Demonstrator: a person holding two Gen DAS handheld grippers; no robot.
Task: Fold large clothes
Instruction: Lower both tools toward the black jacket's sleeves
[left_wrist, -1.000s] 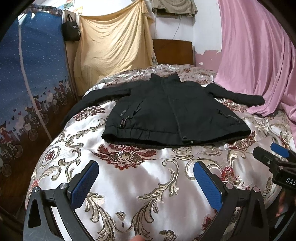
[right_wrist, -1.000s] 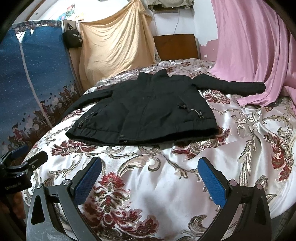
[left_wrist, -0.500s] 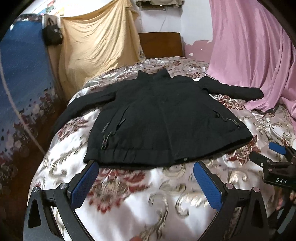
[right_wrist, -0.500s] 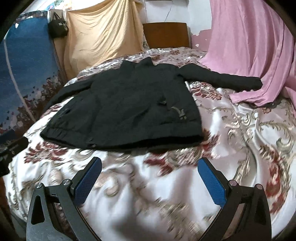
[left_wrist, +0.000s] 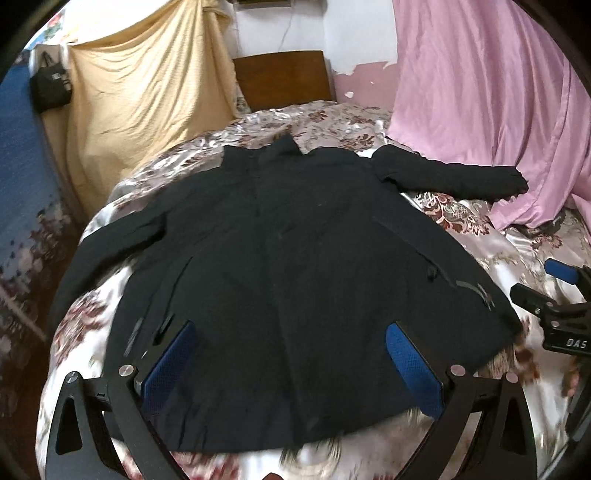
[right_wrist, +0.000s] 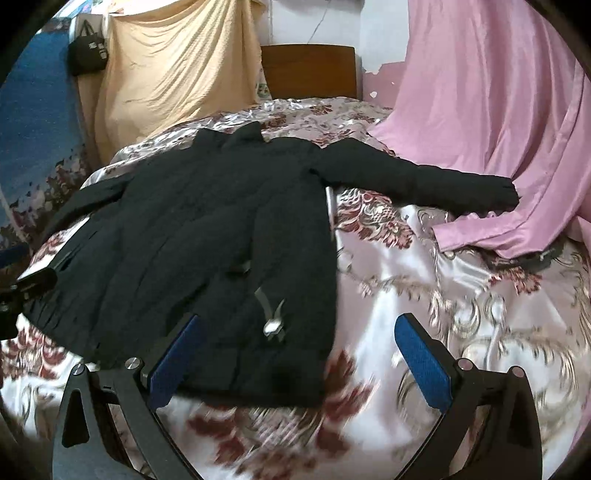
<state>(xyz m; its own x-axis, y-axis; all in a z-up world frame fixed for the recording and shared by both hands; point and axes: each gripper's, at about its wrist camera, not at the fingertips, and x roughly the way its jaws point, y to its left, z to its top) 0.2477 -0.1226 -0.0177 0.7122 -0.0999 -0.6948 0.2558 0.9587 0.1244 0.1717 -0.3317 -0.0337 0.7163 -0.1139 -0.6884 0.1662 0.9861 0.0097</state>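
A black jacket (left_wrist: 295, 266) lies flat, front up, on the bed, collar away from me and both sleeves spread out. It also shows in the right wrist view (right_wrist: 207, 251). My left gripper (left_wrist: 291, 369) is open and empty, low over the jacket's hem. My right gripper (right_wrist: 295, 362) is open and empty over the jacket's right hem corner. The right gripper also shows at the right edge of the left wrist view (left_wrist: 554, 295).
The bed has a shiny floral cover (right_wrist: 443, 295). A pink curtain (right_wrist: 498, 129) hangs at the right and touches the right sleeve's cuff. A yellow cloth (left_wrist: 147, 92), a wooden headboard (left_wrist: 284, 79) and a blue patterned hanging (right_wrist: 33, 129) stand behind and left.
Both grippers have moved forward toward the jacket, from over the bare bed cover to over its hem. The jacket has not moved. Both grippers stay open.
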